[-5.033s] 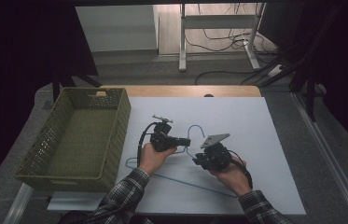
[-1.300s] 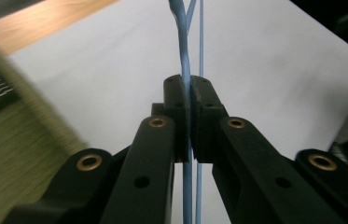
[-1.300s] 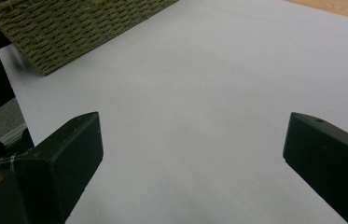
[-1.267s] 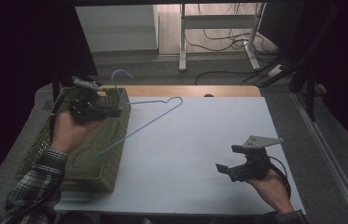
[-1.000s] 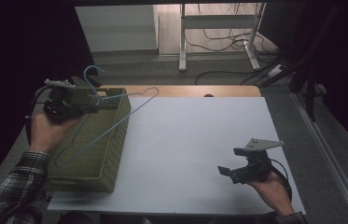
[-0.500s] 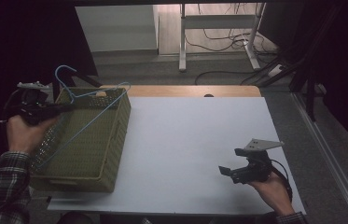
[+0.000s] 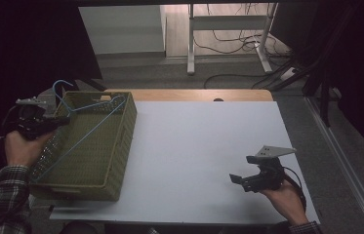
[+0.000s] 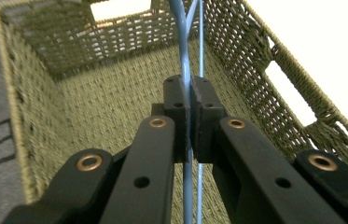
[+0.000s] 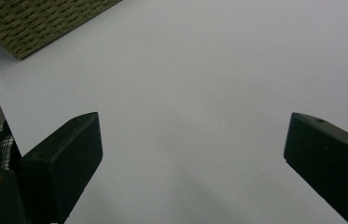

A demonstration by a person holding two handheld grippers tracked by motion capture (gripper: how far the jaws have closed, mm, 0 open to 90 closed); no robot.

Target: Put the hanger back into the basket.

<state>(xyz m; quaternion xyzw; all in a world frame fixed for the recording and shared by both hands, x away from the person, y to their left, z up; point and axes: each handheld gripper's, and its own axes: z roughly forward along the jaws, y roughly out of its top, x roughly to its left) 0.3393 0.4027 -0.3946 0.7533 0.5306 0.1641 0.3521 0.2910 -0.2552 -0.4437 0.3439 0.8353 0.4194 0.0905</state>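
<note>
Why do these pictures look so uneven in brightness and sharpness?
High view: dark at both sides, the white table lit evenly. Left gripper view: blown-out white past the basket, near arms of the left claw soft. Right gripper view: right claw blurred against flat grey.

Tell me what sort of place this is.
Probably a lab or workshop set up for recording: a white table on a bare floor, loose cables under a metal desk frame, and dark screens around it.
</note>
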